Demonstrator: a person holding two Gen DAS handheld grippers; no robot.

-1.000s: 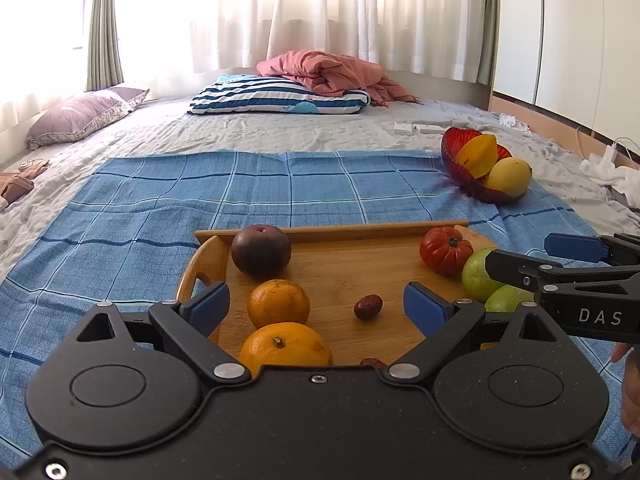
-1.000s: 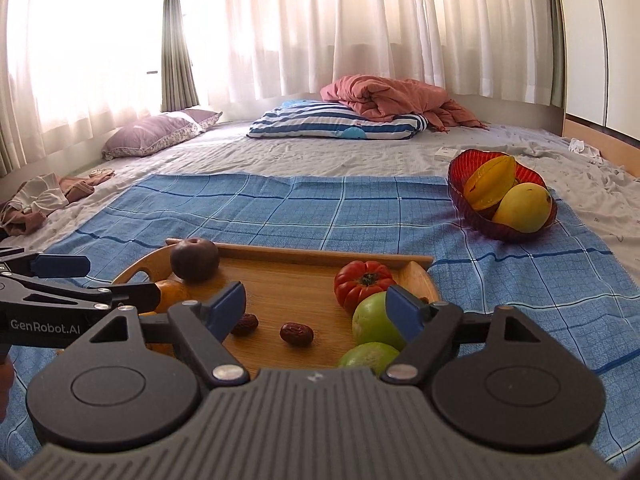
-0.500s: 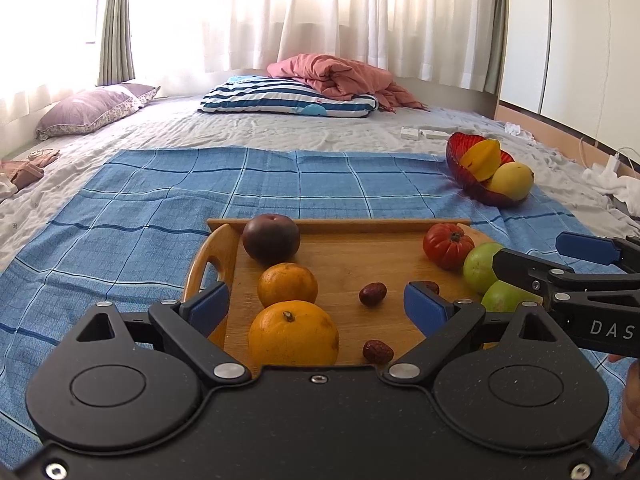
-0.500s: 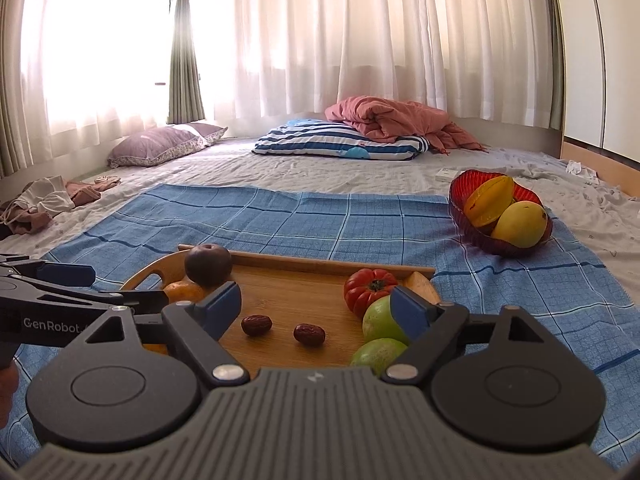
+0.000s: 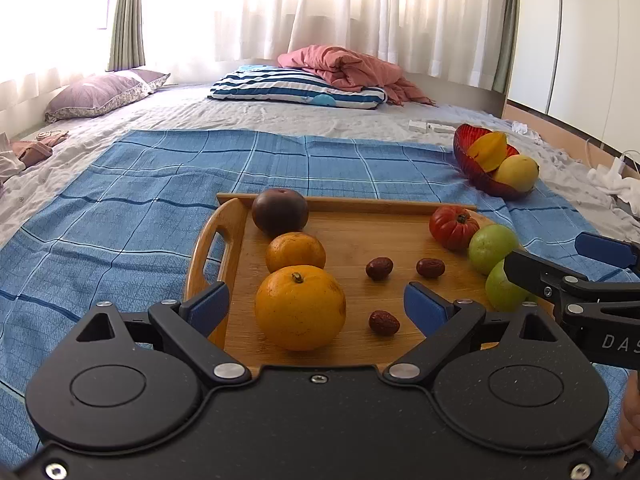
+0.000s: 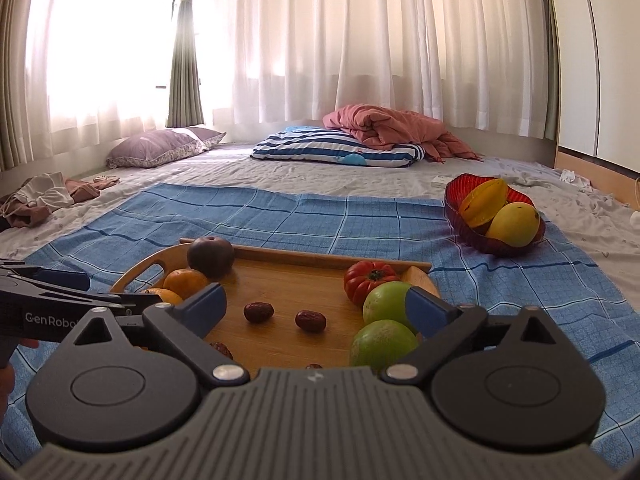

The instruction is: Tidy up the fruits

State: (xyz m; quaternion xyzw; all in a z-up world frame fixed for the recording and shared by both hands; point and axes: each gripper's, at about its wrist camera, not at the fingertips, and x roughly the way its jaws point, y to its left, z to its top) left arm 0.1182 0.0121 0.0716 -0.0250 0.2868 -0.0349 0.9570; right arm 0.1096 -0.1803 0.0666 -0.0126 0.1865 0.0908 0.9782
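Note:
A wooden tray (image 5: 352,240) (image 6: 280,276) lies on a blue checked cloth. It holds a dark plum (image 5: 280,214), two oranges (image 5: 300,308) (image 5: 295,251), a red tomato (image 5: 454,226), two green fruits (image 5: 492,248) (image 6: 384,344) and several dates (image 5: 379,268). My left gripper (image 5: 316,306) is open and empty, with the near orange between its fingers but apart from them. My right gripper (image 6: 316,308) is open and empty over the tray's near right side, close to the green fruits. A red bowl (image 5: 476,172) (image 6: 464,224) holds a starfruit and a mango.
The cloth (image 5: 140,208) covers a grey bed sheet. A striped pillow (image 5: 296,90), a pink blanket (image 5: 348,66) and a purple pillow (image 5: 104,92) lie at the back. Clothes (image 6: 44,200) lie at the left. White wardrobe doors (image 5: 592,40) stand at the right.
Both grippers have pulled back and risen a little, so more of the tray shows, including a third date near the big orange. Both stayed open.

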